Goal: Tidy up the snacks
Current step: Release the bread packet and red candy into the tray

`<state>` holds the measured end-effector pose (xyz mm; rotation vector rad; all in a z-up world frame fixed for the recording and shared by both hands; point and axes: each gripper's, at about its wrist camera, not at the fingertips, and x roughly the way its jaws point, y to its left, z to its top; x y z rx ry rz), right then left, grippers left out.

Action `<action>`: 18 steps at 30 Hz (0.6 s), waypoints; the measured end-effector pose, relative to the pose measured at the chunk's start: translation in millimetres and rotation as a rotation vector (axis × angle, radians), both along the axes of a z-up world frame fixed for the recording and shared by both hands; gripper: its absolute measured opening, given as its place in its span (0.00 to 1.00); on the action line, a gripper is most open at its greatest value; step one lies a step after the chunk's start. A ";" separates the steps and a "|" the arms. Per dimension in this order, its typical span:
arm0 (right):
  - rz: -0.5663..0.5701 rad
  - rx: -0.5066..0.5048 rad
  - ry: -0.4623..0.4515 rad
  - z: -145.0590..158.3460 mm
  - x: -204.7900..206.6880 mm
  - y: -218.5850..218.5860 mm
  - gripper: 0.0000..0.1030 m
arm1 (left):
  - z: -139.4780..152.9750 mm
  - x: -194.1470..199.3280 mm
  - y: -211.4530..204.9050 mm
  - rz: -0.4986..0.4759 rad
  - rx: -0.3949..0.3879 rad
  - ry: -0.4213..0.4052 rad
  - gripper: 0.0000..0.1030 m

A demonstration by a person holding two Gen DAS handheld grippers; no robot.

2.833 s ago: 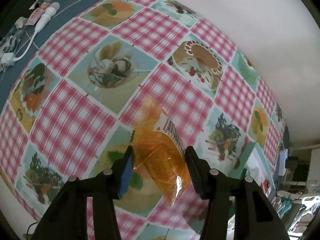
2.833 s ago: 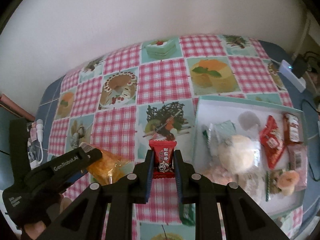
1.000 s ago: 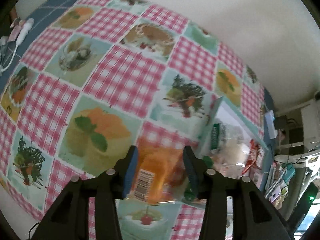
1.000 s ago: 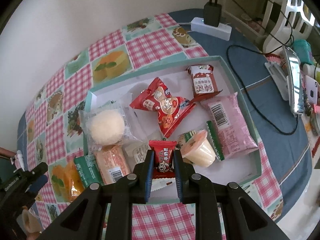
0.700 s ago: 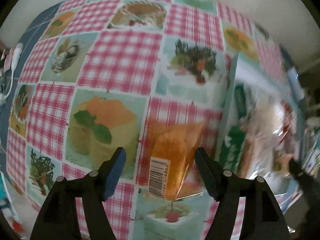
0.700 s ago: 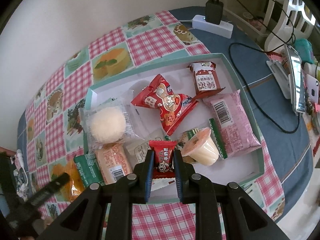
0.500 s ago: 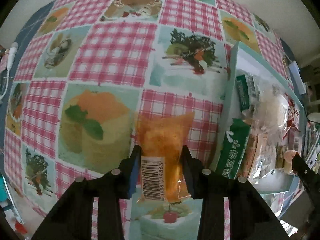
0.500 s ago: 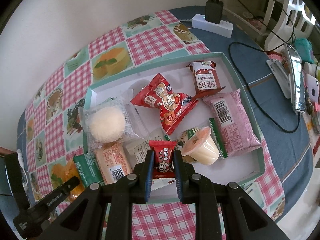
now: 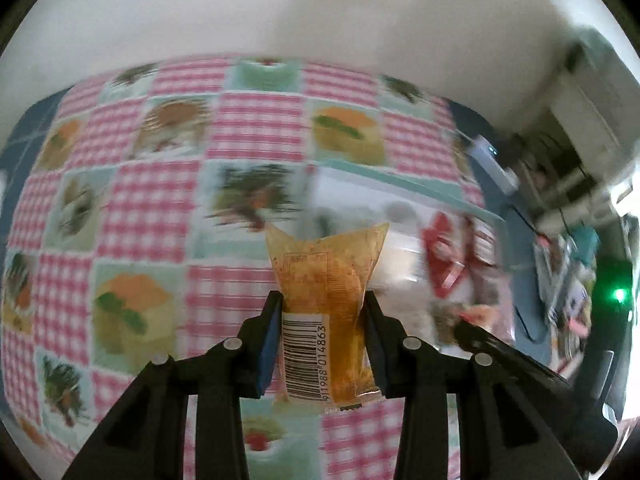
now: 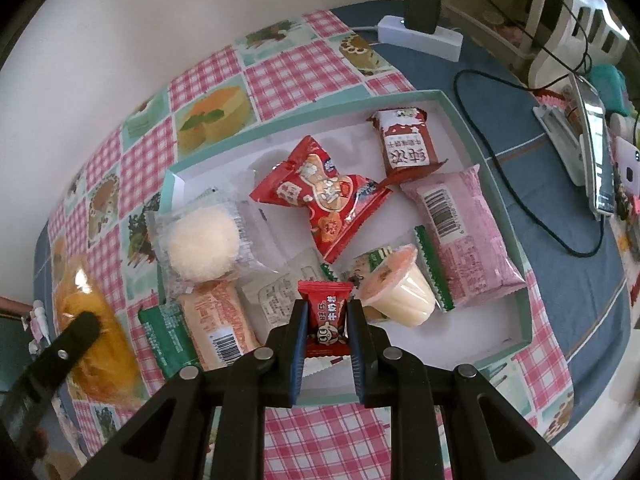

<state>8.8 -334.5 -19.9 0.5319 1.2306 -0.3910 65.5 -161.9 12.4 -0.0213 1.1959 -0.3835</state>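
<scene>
Orange and see-through, a snack packet [image 9: 324, 304] sits pinched between the 2 fingers of the left gripper [image 9: 322, 332], barcode end nearest the camera, lifted off the checked pink tablecloth [image 9: 152, 208]. The left jaws have just been closing, and their pads now press the packet's sides. The left wrist view is blurred with motion; behind the packet, the teal-rimmed tray [image 9: 400, 184] shows only as a smear of white and red.

From the right wrist view, the right gripper [image 10: 327, 320] is clamped tight on a small red candy wrapper [image 10: 326, 312], held above the near edge of the tray [image 10: 516, 248]. Inside the tray lie a large red packet [image 10: 324, 200], a brown packet [image 10: 404, 144], a pink packet [image 10: 464, 236], a pale jelly cup [image 10: 400, 292] on its side, a round white cake in clear wrap [image 10: 200, 240], a peach packet [image 10: 220, 324] and a green packet [image 10: 164, 340] at the left rim. Just outside that rim, the orange packet [image 10: 92, 320] appears again in the left gripper's dark finger [image 10: 60, 356]. Beyond the tray, a white power strip [image 10: 420, 40] rests on blue cloth.
</scene>
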 end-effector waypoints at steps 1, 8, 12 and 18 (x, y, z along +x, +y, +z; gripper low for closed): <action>-0.003 0.005 -0.002 0.1 -0.2 -1.8 0.21 | -0.8 -0.7 -8.3 -0.017 -0.005 0.002 0.39; -0.011 0.016 -0.009 0.7 -2.4 -6.1 0.21 | -16.6 -2.7 -28.9 -0.056 -0.049 0.082 0.64; -0.009 0.021 -0.010 0.6 -2.5 -6.1 0.21 | -4.9 -2.4 -12.1 -0.011 -0.077 0.059 0.67; 0.001 0.053 -0.031 0.8 -1.6 -1.9 0.53 | 3.5 -5.2 18.6 0.094 0.014 0.009 0.81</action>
